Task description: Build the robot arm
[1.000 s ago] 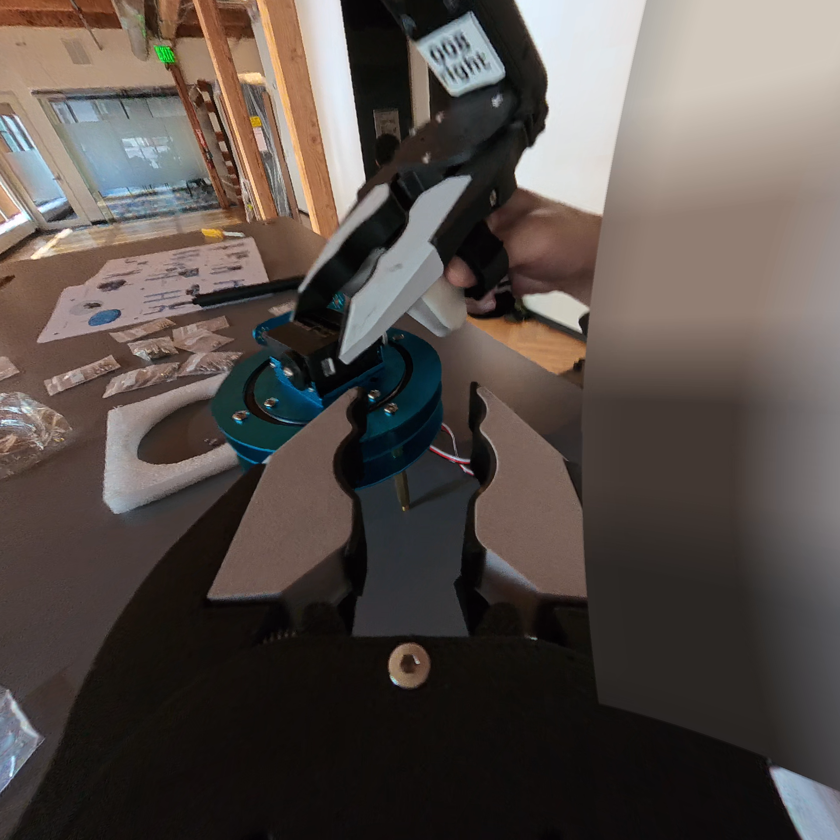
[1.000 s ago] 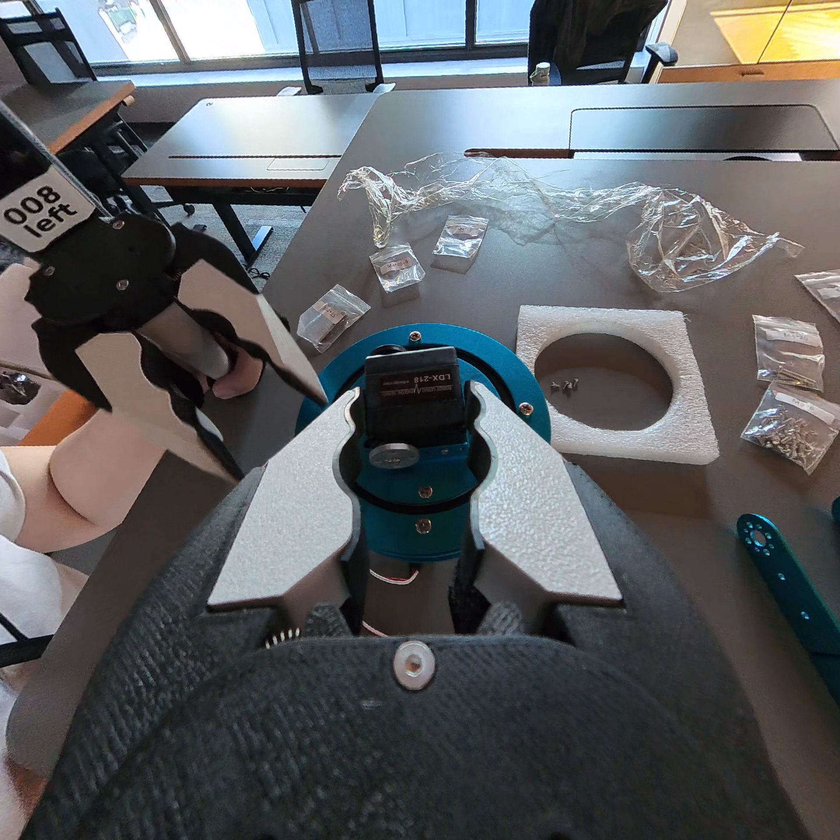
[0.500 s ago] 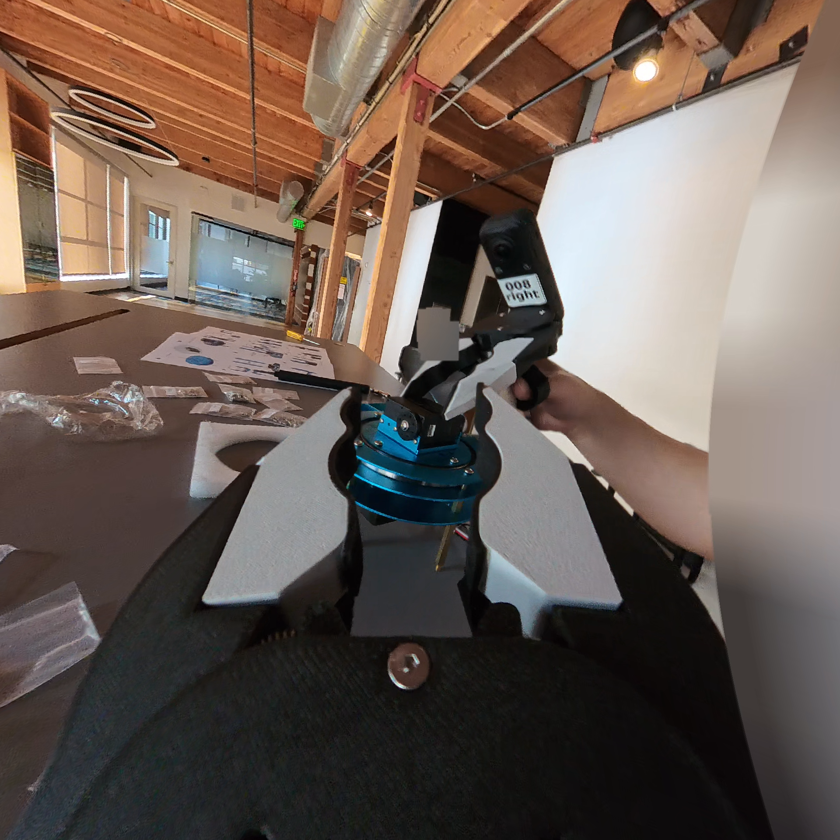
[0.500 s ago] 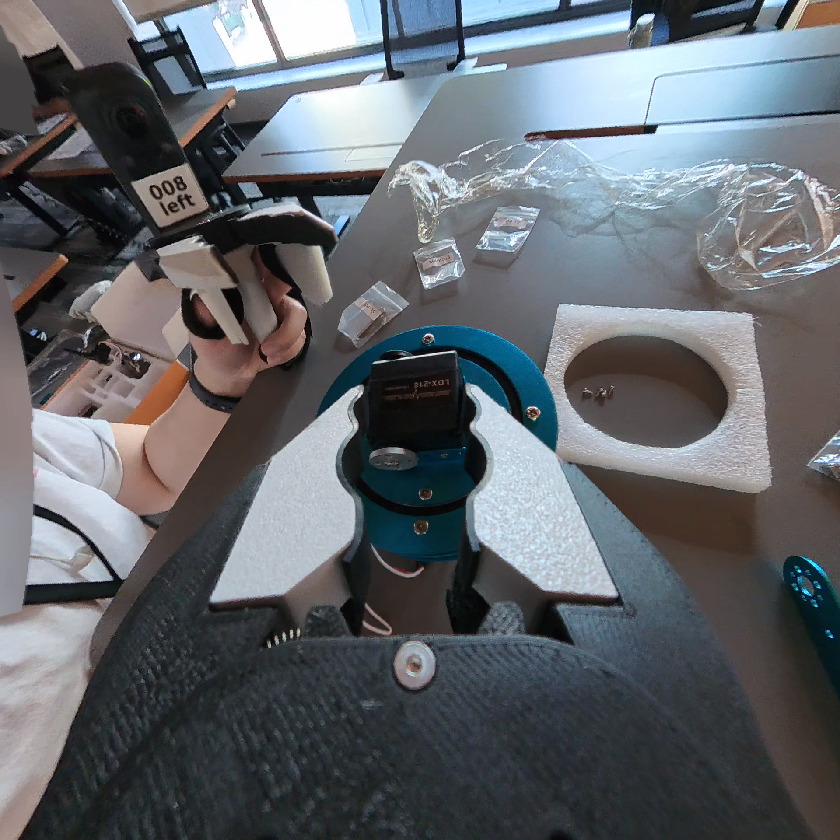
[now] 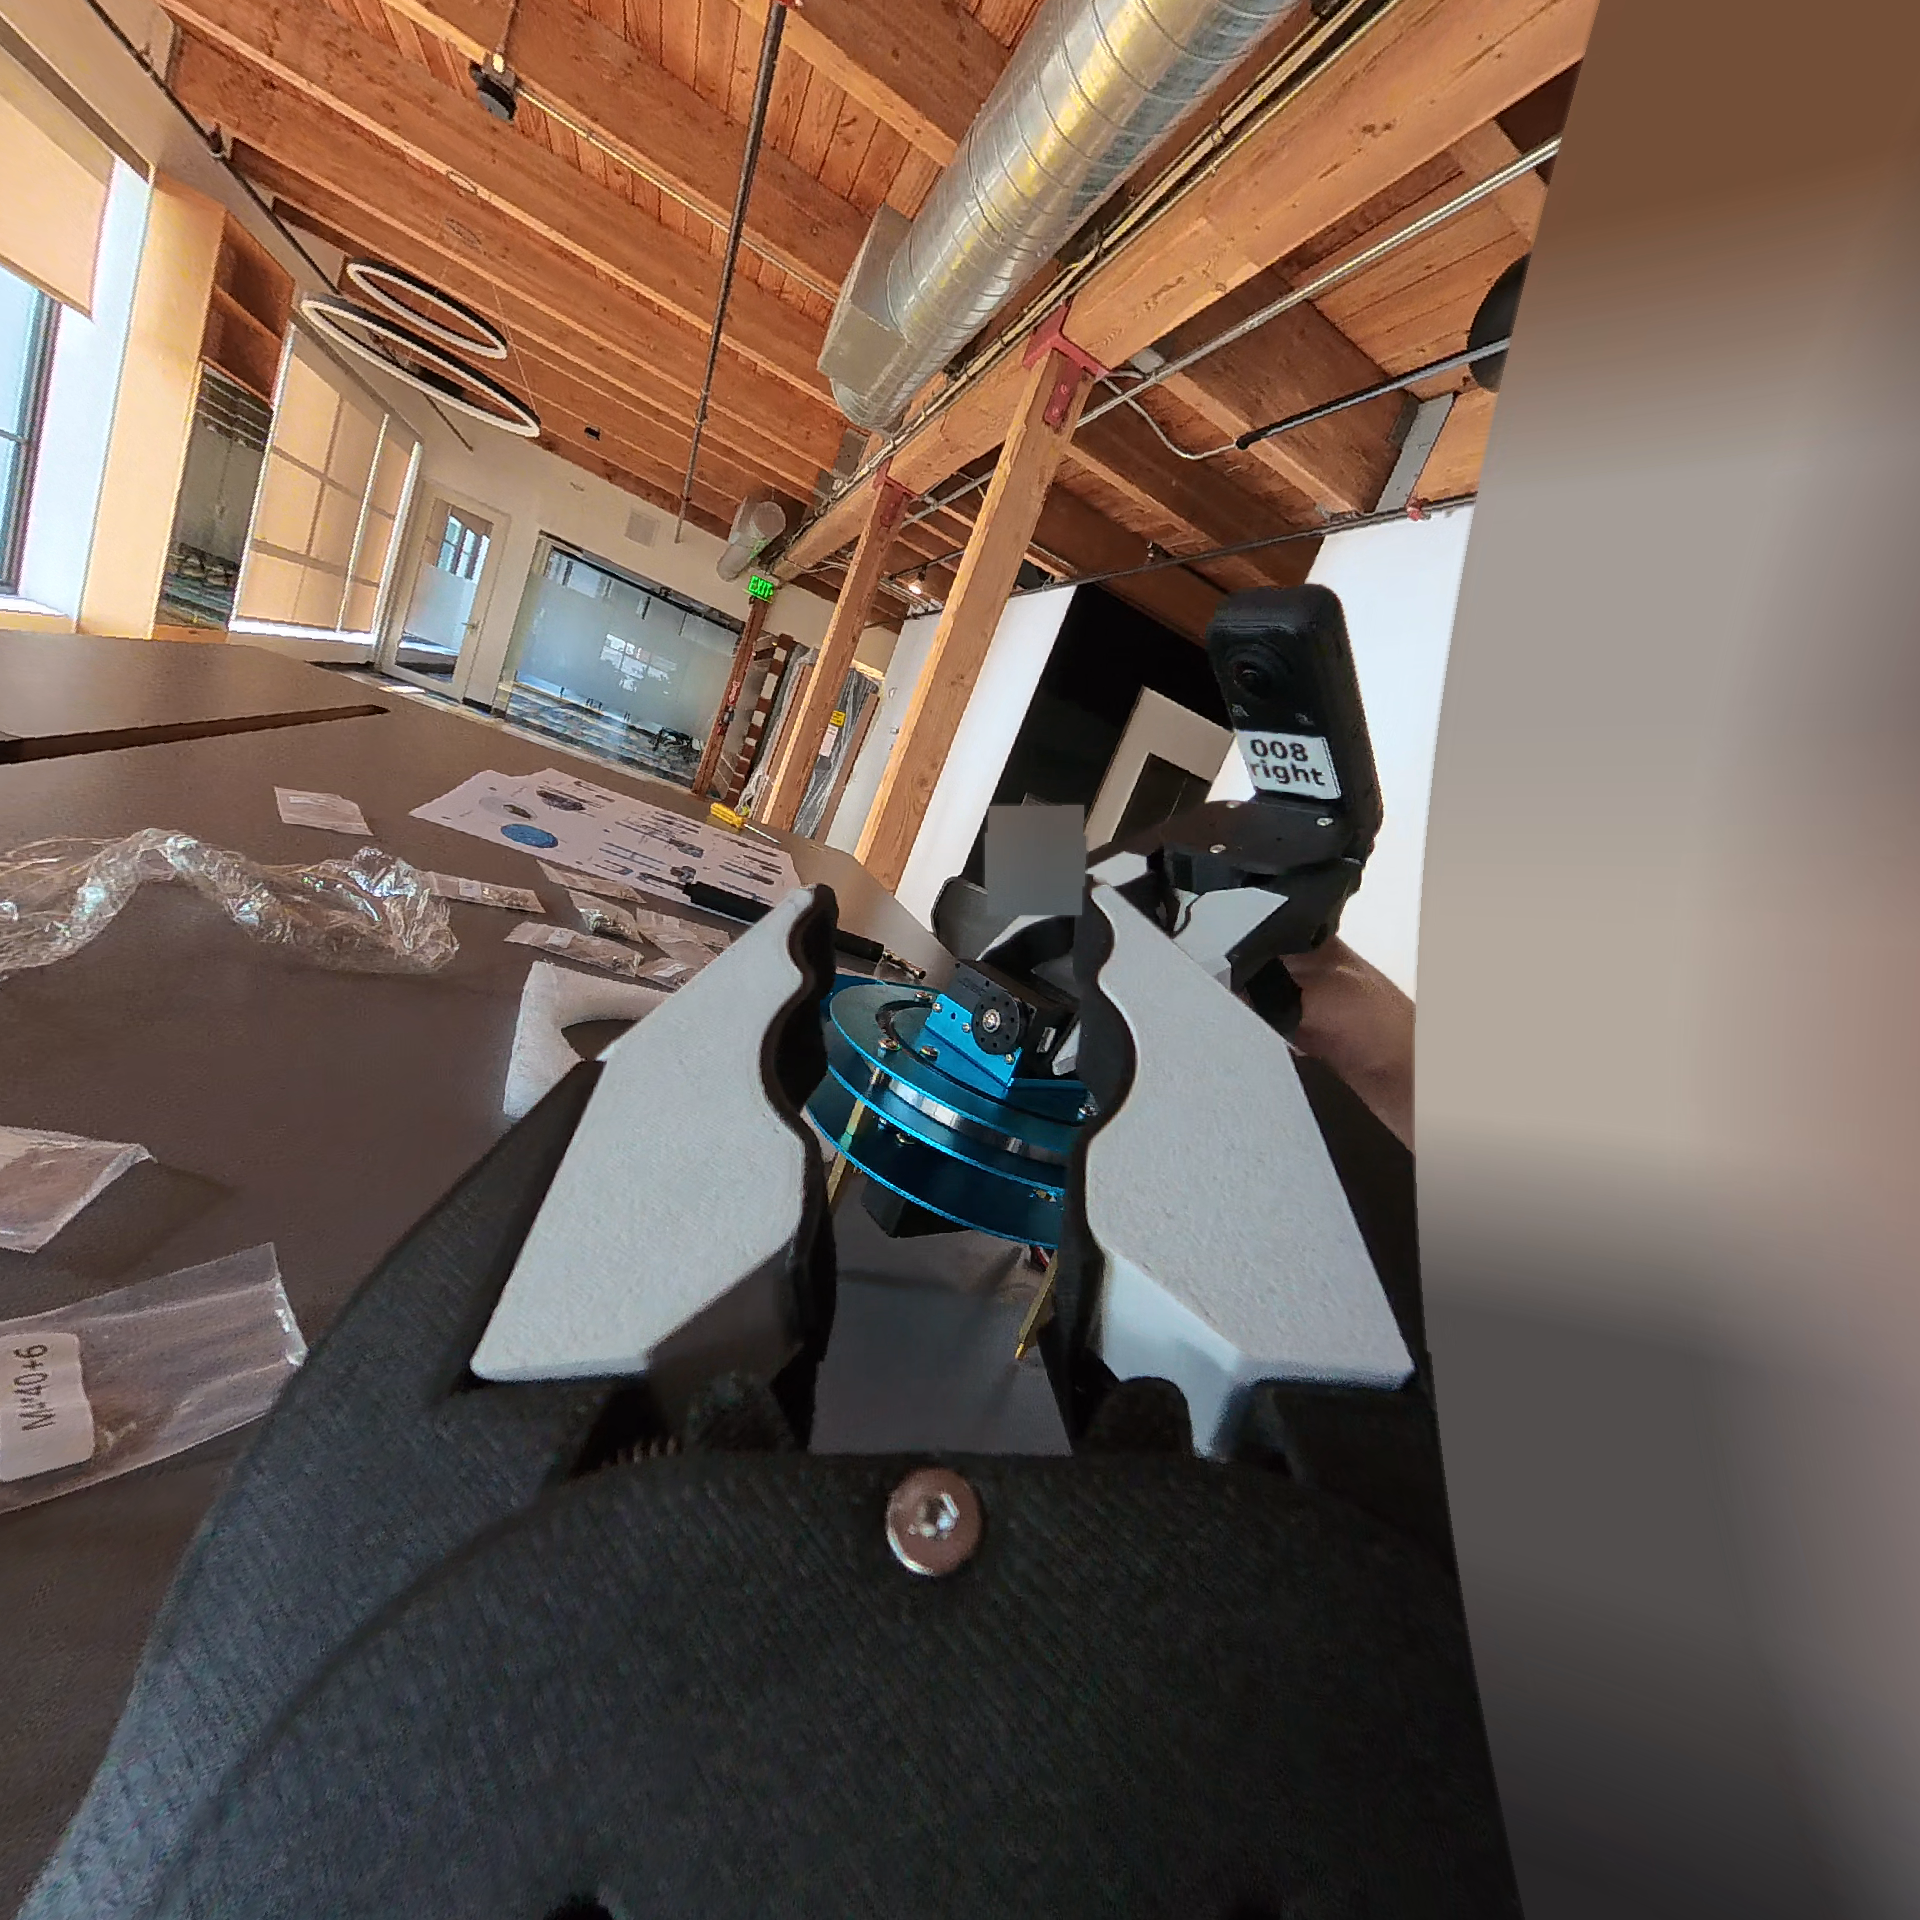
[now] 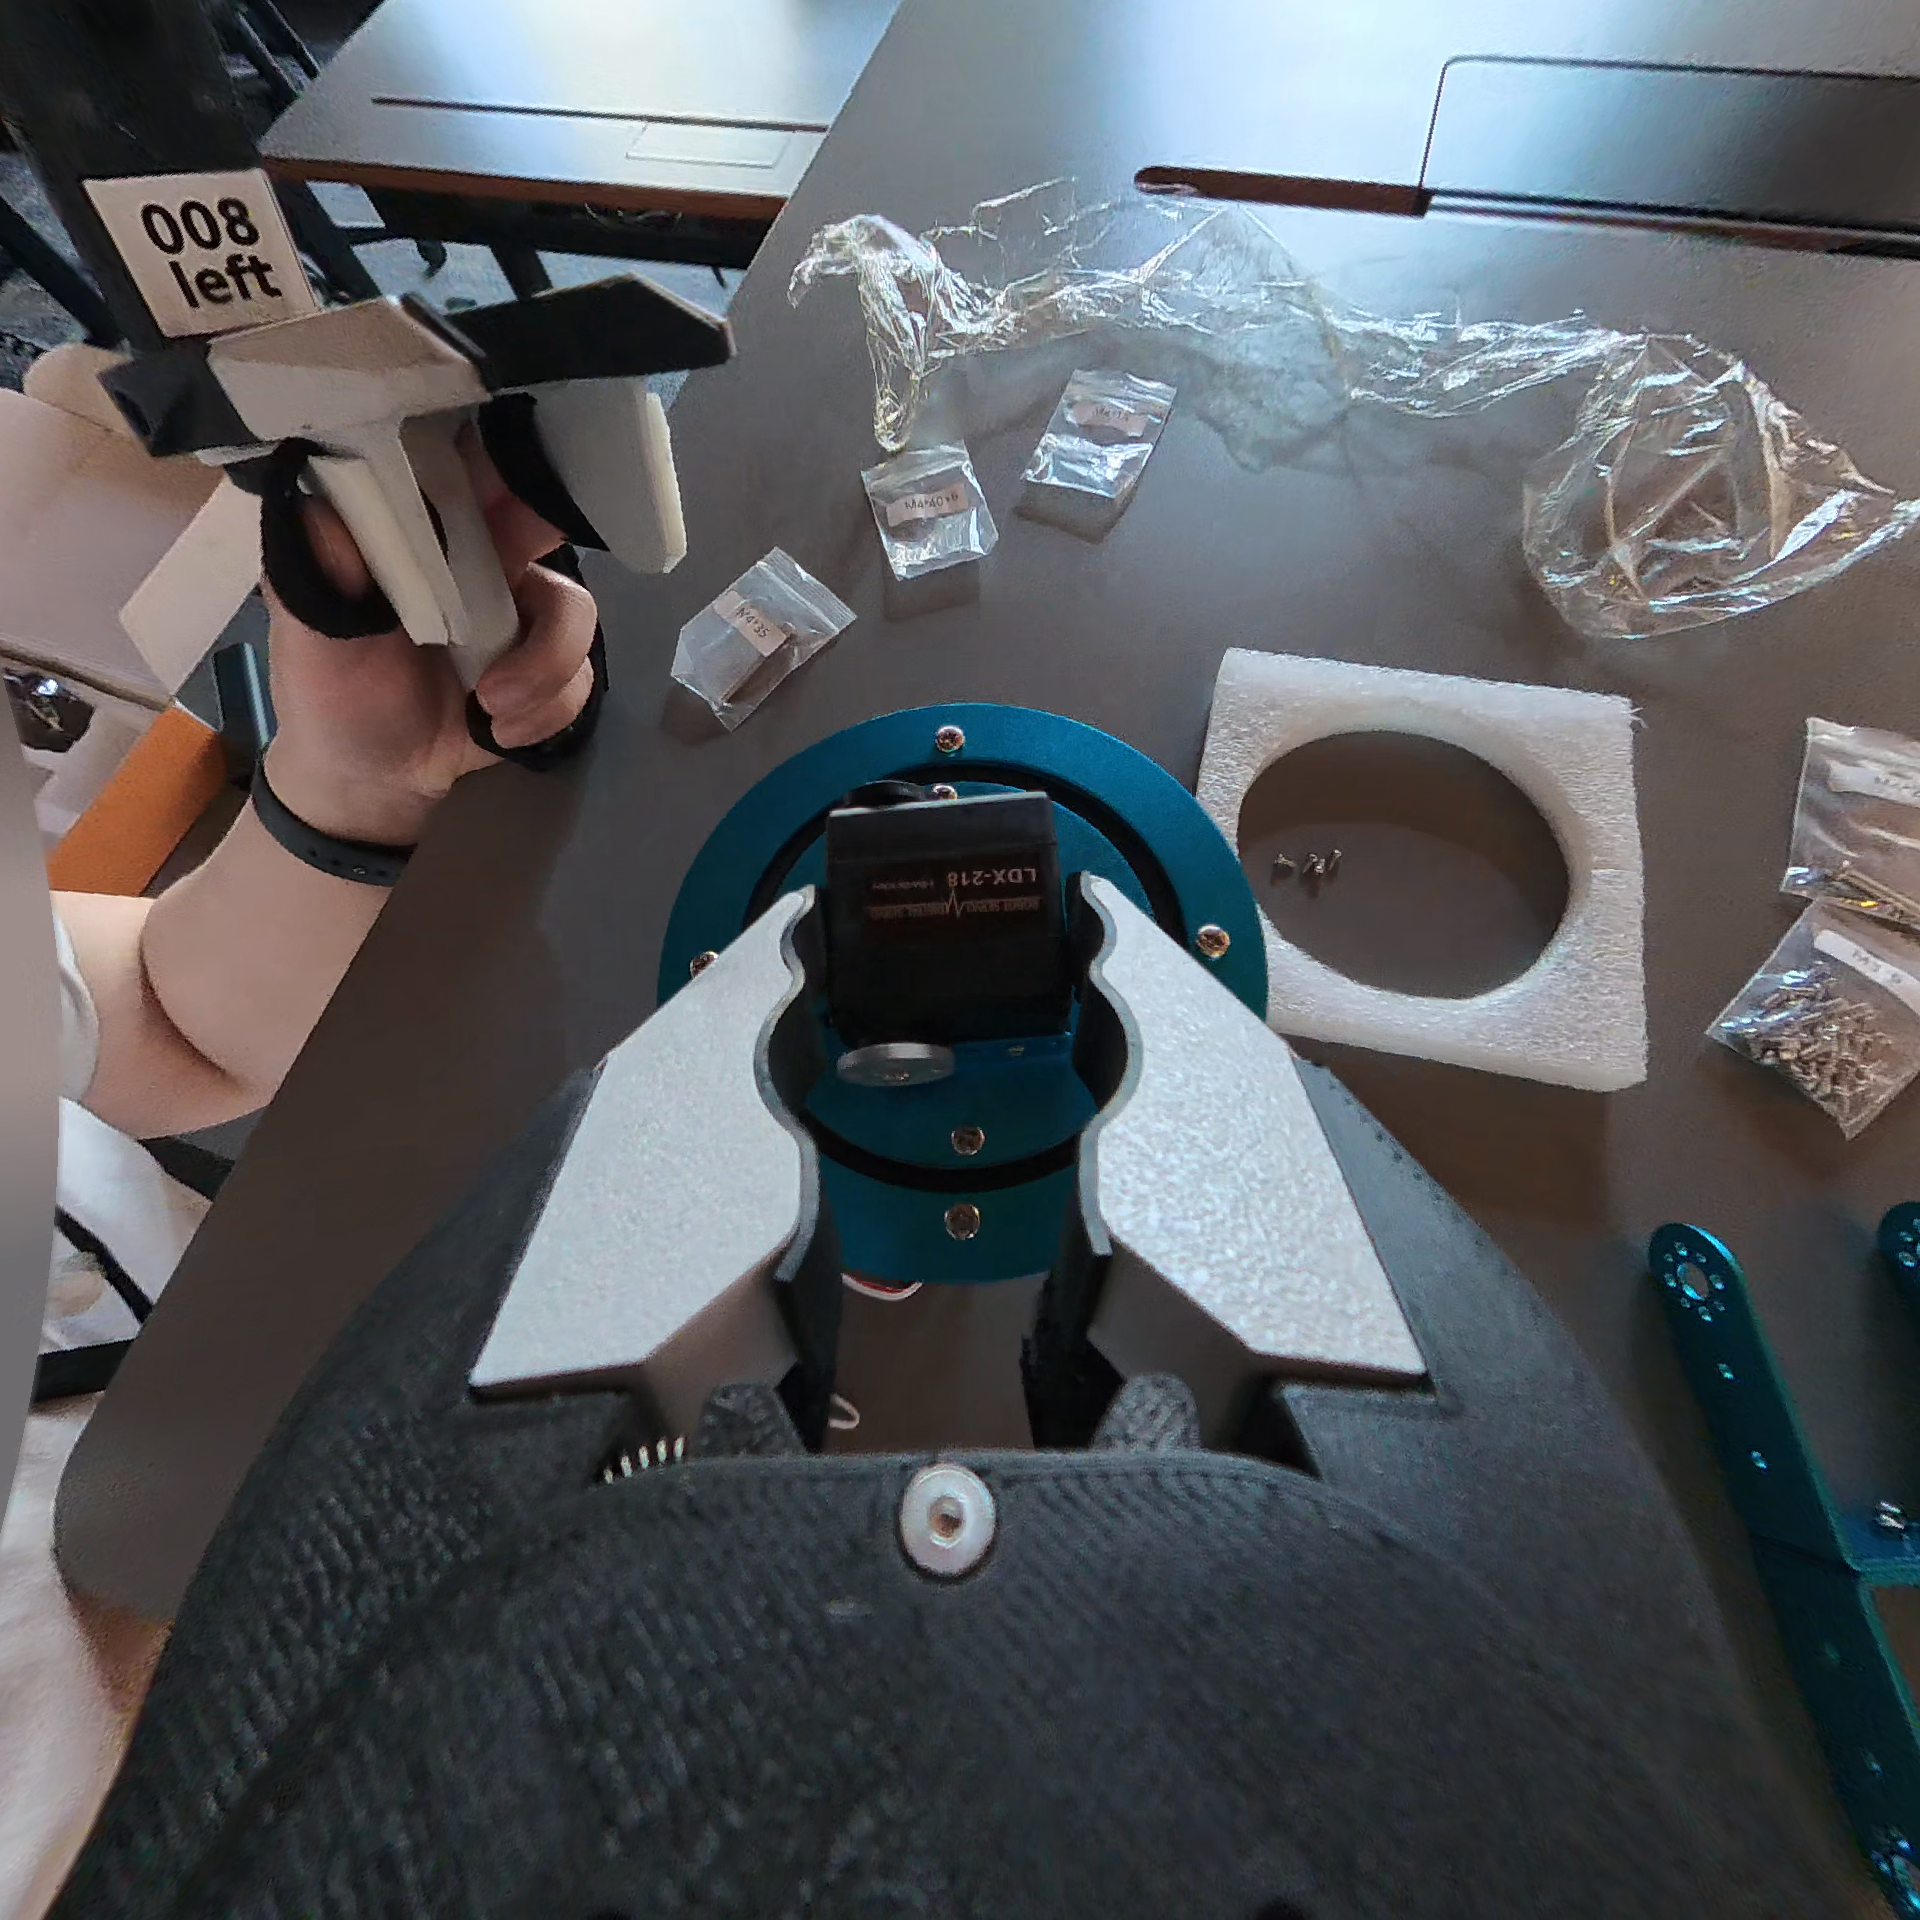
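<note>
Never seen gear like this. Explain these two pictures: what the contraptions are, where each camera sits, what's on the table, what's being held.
No robot here: a person holds a hand-operated two-finger tool in each hand, and each tool carries a camera looking along its fingers.

The left wrist view looks low across the dark grey table. The left gripper is open and empty, aimed at the round blue metal turntable base.

The right wrist view looks down. The right gripper has its fingers on either side of the black servo block mounted on that base; whether they actually press it I cannot tell.

Around it lie a white foam square with a round hole, small clear bags of screws, crumpled clear plastic wrap and blue metal bracket strips.
</note>
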Demonstrator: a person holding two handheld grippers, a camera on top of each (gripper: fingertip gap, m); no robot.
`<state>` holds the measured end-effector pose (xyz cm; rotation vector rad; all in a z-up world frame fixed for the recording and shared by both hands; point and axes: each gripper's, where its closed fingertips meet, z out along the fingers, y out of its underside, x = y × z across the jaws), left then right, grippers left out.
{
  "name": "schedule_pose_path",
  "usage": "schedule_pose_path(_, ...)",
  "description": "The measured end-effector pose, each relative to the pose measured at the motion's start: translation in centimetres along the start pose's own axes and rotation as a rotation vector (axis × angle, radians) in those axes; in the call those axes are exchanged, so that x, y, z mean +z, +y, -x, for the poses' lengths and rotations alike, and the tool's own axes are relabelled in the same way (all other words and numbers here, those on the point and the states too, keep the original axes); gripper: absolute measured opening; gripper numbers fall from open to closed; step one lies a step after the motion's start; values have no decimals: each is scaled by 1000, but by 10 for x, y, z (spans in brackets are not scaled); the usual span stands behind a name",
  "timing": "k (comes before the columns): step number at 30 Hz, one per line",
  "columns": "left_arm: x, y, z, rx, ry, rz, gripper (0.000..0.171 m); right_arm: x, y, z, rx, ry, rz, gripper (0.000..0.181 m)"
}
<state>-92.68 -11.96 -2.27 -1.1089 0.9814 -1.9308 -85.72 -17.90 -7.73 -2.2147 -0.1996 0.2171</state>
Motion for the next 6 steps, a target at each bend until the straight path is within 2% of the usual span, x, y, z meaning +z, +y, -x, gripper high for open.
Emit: schedule_pose_path(6, 1, 2, 1, -14, 4, 13, 44, 3, -8, -6, 64, -75, 10, 46)
